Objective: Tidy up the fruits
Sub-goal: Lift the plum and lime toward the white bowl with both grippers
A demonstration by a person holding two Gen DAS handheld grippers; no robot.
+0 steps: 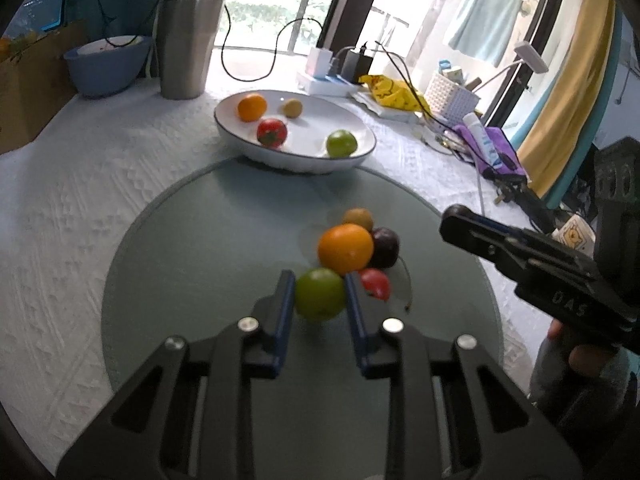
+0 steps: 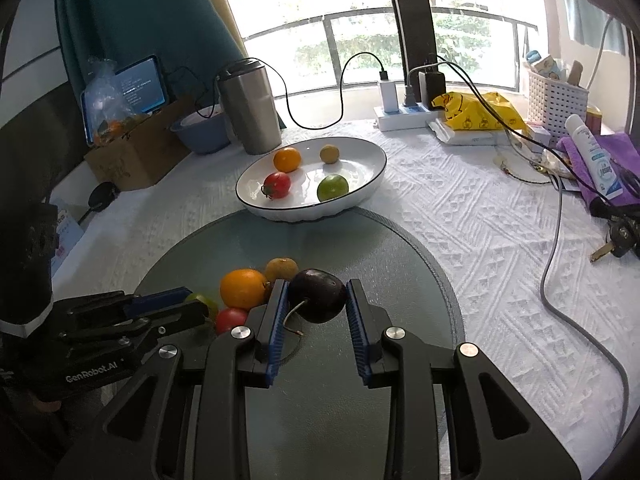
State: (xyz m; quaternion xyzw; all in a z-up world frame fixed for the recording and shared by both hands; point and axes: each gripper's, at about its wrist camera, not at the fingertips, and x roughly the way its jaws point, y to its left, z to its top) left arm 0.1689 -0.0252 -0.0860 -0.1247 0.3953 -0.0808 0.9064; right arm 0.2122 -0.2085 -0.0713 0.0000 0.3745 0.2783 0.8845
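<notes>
A cluster of small fruits sits on the round grey-green mat [image 1: 192, 264]. Working left to right in the left wrist view, the cluster comprises a green lime-like fruit [image 1: 320, 294], an orange [image 1: 345, 249], a small red tomato-like fruit [image 1: 375, 283], a dark purple plum [image 1: 385, 247] with a thin stem, and a brownish-yellow fruit [image 1: 359, 219] at the far side. The left gripper [image 1: 319, 294] has its blue-padded jaws closed to the width of the green fruit, one pad against each side; it grasps this fruit, which appears slightly blurred, so whether it is lifted cannot be determined. The right gripper [image 2: 317, 296] has its jaws partly closed around the plum [image 2: 318, 294]; the left pad touches it, while contact on the right pad is not certain. Beyond the mat, a white bowl [image 2: 362, 196] with a dark rim rests on the textured white tablecloth [image 2: 460, 216] and contains an orange, a red tomato, a green fruit and a small yellow-brown fruit, all apart from one another.
</notes>
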